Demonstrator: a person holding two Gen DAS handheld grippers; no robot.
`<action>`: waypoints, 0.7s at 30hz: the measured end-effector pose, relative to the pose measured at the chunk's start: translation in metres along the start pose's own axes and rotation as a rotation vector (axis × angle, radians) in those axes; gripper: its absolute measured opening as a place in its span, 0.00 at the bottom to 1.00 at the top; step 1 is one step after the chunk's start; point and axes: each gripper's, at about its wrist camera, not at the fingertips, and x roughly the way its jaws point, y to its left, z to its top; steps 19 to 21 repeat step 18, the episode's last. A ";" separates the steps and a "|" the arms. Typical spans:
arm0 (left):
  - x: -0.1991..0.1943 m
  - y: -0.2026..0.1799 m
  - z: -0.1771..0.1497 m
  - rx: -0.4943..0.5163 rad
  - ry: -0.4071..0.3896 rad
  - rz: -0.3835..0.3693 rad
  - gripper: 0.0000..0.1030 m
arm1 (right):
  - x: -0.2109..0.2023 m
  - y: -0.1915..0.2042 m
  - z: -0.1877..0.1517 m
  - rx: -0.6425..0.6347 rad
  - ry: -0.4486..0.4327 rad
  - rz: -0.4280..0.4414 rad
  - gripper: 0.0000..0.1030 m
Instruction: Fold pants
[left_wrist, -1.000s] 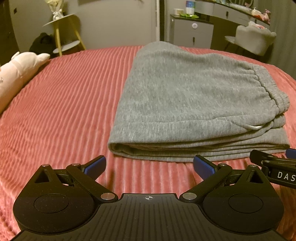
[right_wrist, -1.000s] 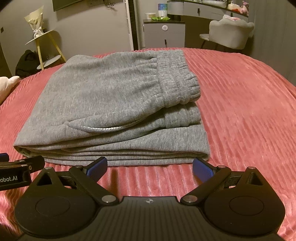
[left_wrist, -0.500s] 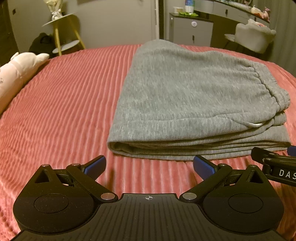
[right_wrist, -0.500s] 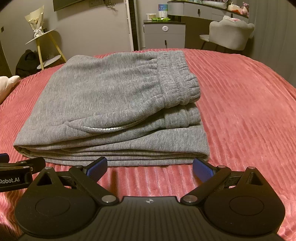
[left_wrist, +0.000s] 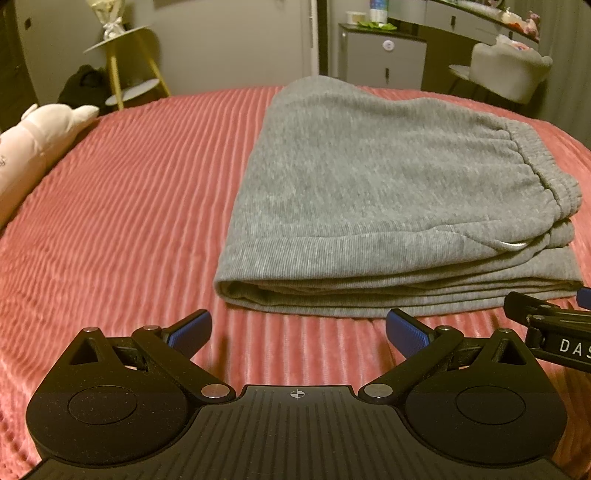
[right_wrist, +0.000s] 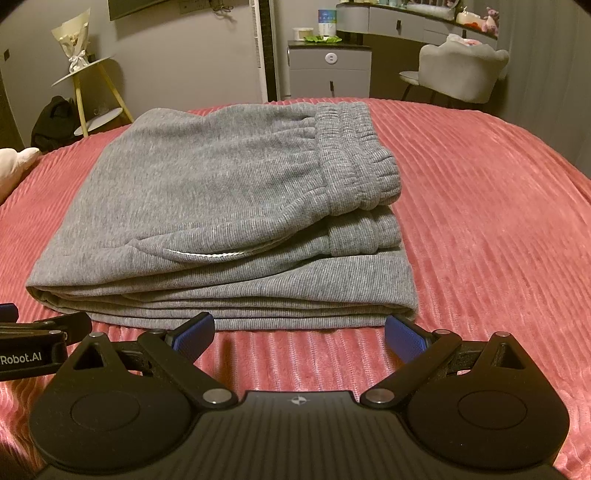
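Evidently the pants (left_wrist: 388, 192) are soft, floppy fleece; pinch the thick folded edge; left claw (left_wrist: 297, 330) and right claw (right_wrist: 299, 332) both gape empty

A home bedroom: red ribbed bedspread (right_wrist: 498, 221), plush toy (left_wrist: 33, 144), dresser (right_wrist: 328, 70) and upholstered chair (right_wrist: 461, 70).

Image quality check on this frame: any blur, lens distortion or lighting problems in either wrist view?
Left wrist view: dim, warm yellowish light; fisheye bends the bedspread edge and door frame; pants slightly soft, left gripper sharp. Right wrist view: same warm cast and barrel distortion, dark vignette in the corners; pants knit ribs crisp, right gripper sharp, no glare.
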 end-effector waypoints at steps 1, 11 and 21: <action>0.000 0.000 0.000 0.001 0.000 0.000 1.00 | 0.000 0.000 0.000 -0.002 0.000 -0.001 0.96; 0.000 -0.001 -0.001 0.002 -0.009 0.010 1.00 | 0.001 0.003 0.000 -0.021 0.000 -0.007 0.96; -0.001 -0.001 0.000 0.014 -0.020 0.014 1.00 | 0.000 0.004 -0.001 -0.017 0.001 -0.007 0.96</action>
